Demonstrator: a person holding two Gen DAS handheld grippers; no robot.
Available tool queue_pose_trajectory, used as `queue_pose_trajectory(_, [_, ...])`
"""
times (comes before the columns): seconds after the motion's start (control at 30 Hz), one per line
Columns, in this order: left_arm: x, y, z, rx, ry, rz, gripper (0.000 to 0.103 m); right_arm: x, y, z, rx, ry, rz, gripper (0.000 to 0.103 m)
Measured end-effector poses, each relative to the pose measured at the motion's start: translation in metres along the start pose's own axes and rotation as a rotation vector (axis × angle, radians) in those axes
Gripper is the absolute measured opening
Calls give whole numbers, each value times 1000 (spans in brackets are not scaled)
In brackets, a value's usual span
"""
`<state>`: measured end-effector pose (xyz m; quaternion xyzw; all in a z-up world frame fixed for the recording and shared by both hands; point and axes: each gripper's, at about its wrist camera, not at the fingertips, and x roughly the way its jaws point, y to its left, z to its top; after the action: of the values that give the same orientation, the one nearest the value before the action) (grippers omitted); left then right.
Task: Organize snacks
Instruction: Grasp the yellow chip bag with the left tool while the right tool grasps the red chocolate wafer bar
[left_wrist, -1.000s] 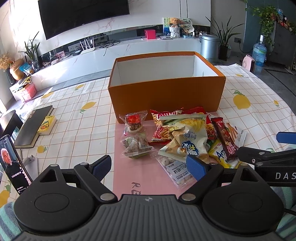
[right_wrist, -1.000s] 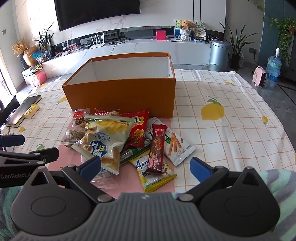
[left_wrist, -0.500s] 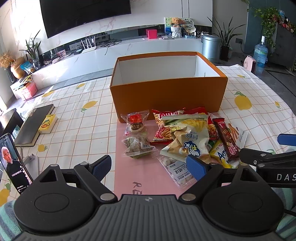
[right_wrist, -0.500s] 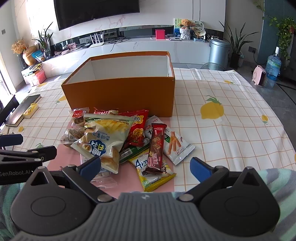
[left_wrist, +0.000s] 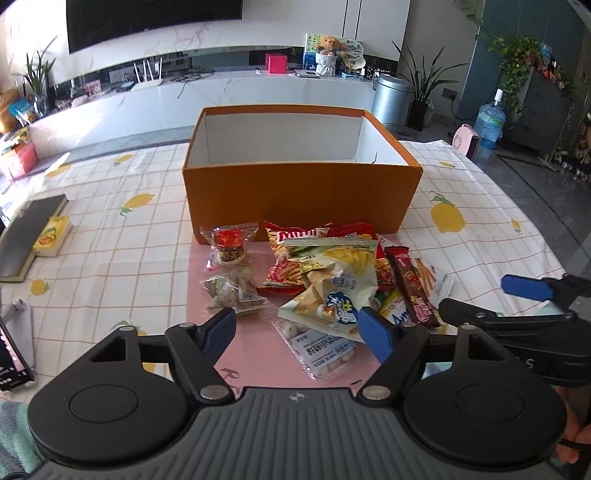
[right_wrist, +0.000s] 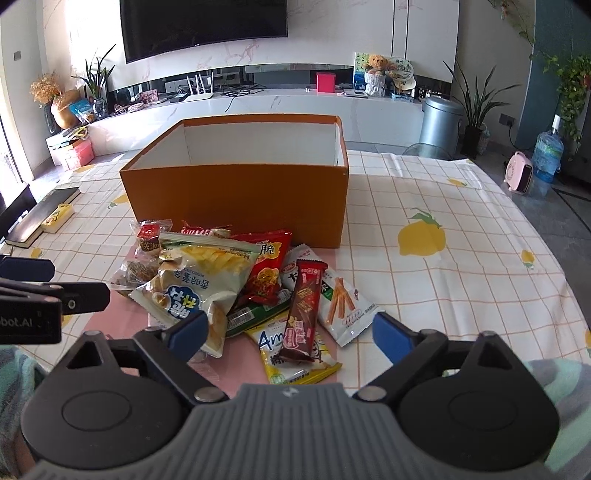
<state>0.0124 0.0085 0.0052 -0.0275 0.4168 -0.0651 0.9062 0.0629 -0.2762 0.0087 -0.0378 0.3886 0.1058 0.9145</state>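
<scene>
a: where do your snacks sit right now?

b: in a loose overlapping heap on the pink mat (left_wrist: 236, 343), just in front of the orange box (left_wrist: 299, 201). your pale chip bag (right_wrist: 199, 280) lies on top in the middle, the brown chocolate bar (right_wrist: 304, 310) lies across the yellow packet (right_wrist: 295, 354), and two small clear packs (left_wrist: 231, 273) sit on the left edge of the heap. the box shows only white inner walls from here; its floor is hidden, so i can't tell whether anything lies in it.

a: and your grippers?

b: your left gripper (left_wrist: 295, 326) hangs low at the near edge of the heap, fingers spread wide and empty. your right gripper (right_wrist: 291, 330) does the same on the other side, also wide and holding nothing. each likely faces its own half of the pile so you can feed the box from both sides.

a: why the box so close?

b: probably to keep each carry short; its open top faces up, just behind the snacks.

a: the surroundings?

b: a checked tablecloth with lemon prints (right_wrist: 443, 236), a dark book (left_wrist: 29, 236) at your left, then a living room with a wall television (right_wrist: 203, 26), a long white counter, plants and a metal bin (right_wrist: 439, 123).
</scene>
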Motion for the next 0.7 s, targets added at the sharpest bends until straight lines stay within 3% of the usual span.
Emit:
queue_pose_trajectory(0.07, [5, 2, 4, -26, 11, -52, 73, 8, -4, 3, 11, 22, 20, 75])
queue_pose_trajectory(0.13, [11, 1, 7, -31, 19, -75, 70, 16, -8, 6, 36, 46, 61, 72])
queue_pose_trajectory(0.27, [28, -1, 14, -42, 34, -103, 72, 34, -10, 16, 64, 79, 104, 71])
queue_pose_trajectory(0.5, [66, 2, 22, -51, 82, -141, 76, 65, -12, 19, 24, 95, 47, 66])
queue_pose_trajectory(0.7, [88, 0, 19, -44, 102, -146, 76, 92, -25, 16, 104, 187, 57, 63])
